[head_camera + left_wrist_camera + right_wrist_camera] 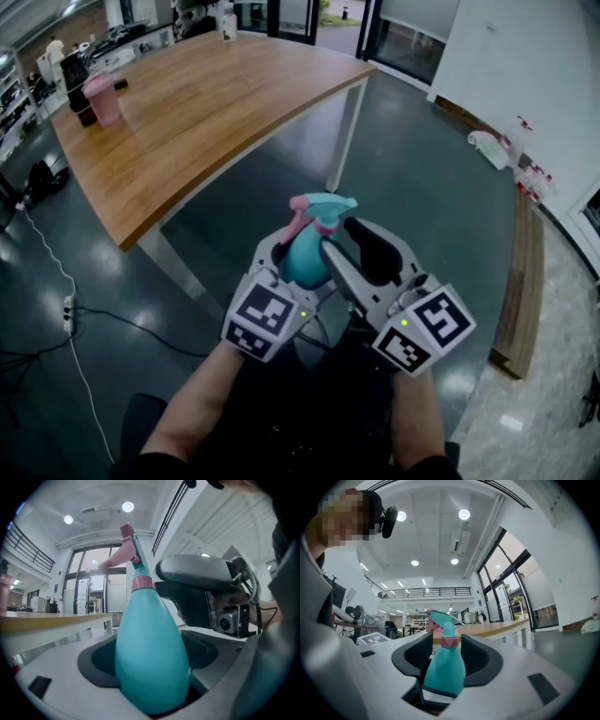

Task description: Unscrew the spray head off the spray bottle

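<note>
Head view: my left claw (292,267) is clamped on the teal spray bottle (305,262) in mid-air over the floor (441,169), with my right claw (367,255) just beside it. Left gripper view: bottle belly gripped, pink collar (142,583) seated, spray head (129,550) on. Right gripper view: jaws wide apart, the bottle showing between them untouched, so I'd say unscrewing hasn't begun.

Left gripper (292,251), right gripper (361,251): pale grey shells, black jaw pads. White cubes with black square markers: left cube (262,321), right cube (424,328), one small green light each. Dark short-sleeved clothing (309,422).
</note>
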The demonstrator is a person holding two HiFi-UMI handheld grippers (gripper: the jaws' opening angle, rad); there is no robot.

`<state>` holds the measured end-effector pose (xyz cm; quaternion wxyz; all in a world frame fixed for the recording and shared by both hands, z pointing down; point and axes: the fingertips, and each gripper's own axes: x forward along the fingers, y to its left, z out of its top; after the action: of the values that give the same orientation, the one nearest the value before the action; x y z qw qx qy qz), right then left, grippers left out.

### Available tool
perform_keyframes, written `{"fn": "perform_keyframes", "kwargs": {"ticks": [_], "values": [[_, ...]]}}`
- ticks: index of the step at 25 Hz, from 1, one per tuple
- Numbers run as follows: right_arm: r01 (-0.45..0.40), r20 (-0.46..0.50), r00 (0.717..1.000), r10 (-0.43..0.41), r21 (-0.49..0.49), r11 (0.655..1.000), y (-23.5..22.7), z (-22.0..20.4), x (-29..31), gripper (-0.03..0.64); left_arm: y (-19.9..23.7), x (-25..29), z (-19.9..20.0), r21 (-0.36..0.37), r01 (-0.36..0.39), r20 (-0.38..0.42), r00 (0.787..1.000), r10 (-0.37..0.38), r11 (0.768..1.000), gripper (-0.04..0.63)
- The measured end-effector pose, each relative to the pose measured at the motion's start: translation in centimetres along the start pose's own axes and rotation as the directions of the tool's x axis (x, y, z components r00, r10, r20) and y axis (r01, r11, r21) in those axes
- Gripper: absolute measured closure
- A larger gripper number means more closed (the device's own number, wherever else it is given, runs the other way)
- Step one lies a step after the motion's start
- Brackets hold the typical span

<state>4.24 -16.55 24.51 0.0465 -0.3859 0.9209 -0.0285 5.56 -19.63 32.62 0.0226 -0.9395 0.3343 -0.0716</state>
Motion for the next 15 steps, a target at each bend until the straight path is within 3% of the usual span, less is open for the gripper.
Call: {"fn": "perform_keyframes", "kwargs": {"ticks": [3, 5, 8, 15], "values": [[0.049, -0.011, 0.999, -0.049, 0.010, 0.999, -0.4, -0.4, 0.5, 0.427, -0.1, 0.0, -0.3, 0.007, -0.020, -0.010, 1.000, 0.020, 1.000, 0.186], [0.077, -0.020, 0.997, -0.076, 0.002, 0.997, -0.6, -0.7, 0.7, 0.469, -0.1, 0.1, -0.5, 0.017, -0.033, -0.018, 0.999, 0.033, 0.999, 0.186], [0.081, -0.028, 0.996, -0.081, -0.007, 0.997, -0.6, -0.8, 0.9, 0.474, -0.1, 0.2, -0.6, 0.028, -0.040, -0.026, 0.999, 0.041, 0.999, 0.186], [-0.038, -0.033, 0.999, 0.038, 0.000, 0.999, -0.1, -0.4, 0.2, 0.480, -1.3, -0.3, 0.0, 0.031, 0.100, -0.005, 0.995, -0.100, 0.994, 0.186]]}}
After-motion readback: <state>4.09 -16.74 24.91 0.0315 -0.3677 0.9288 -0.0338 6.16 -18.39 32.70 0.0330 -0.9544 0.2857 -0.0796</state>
